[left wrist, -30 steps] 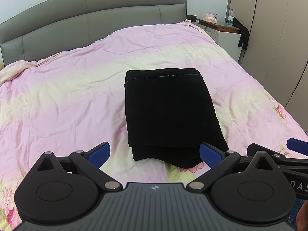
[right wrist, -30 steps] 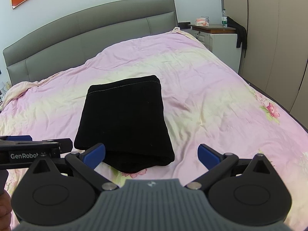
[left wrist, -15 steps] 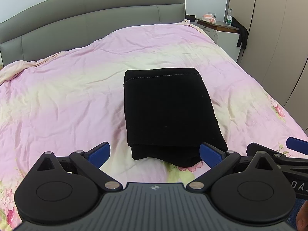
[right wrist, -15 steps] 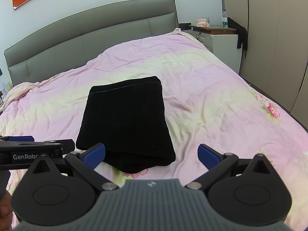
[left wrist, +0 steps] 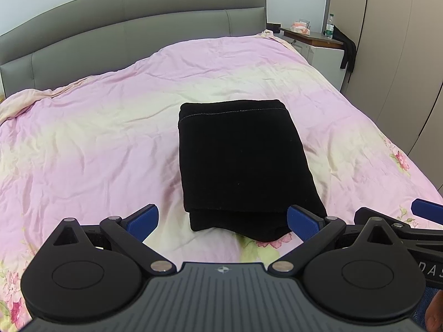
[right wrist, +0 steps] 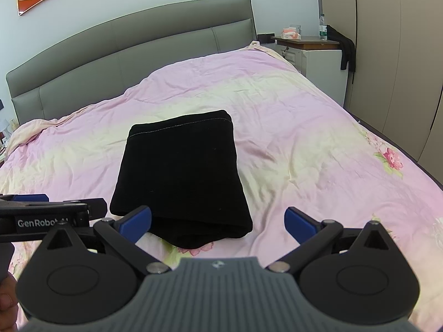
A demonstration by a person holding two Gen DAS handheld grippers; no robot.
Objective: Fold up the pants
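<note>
Black pants (left wrist: pixel 238 160) lie folded into a thick rectangle on the pink bedspread (left wrist: pixel 91 144), a stitched hem along the far edge. In the left wrist view my left gripper (left wrist: pixel 223 218) is open just short of the bundle's near edge, holding nothing. The same pants (right wrist: pixel 180 171) sit left of centre in the right wrist view, where my right gripper (right wrist: pixel 217 221) is open and empty near their front right corner. The left gripper's body (right wrist: pixel 52 215) shows at the left edge of the right wrist view.
A grey padded headboard (left wrist: pixel 133 25) runs along the back. A nightstand (right wrist: pixel 313 52) with a bottle and a small box stands at the far right, with a black cloth hanging beside it. Beige wardrobe doors (right wrist: pixel 393 55) line the right side of the bed.
Both grippers have drawn back and risen slightly, so the folded pants look a little farther away. The pants have not moved and both grippers stay open.
</note>
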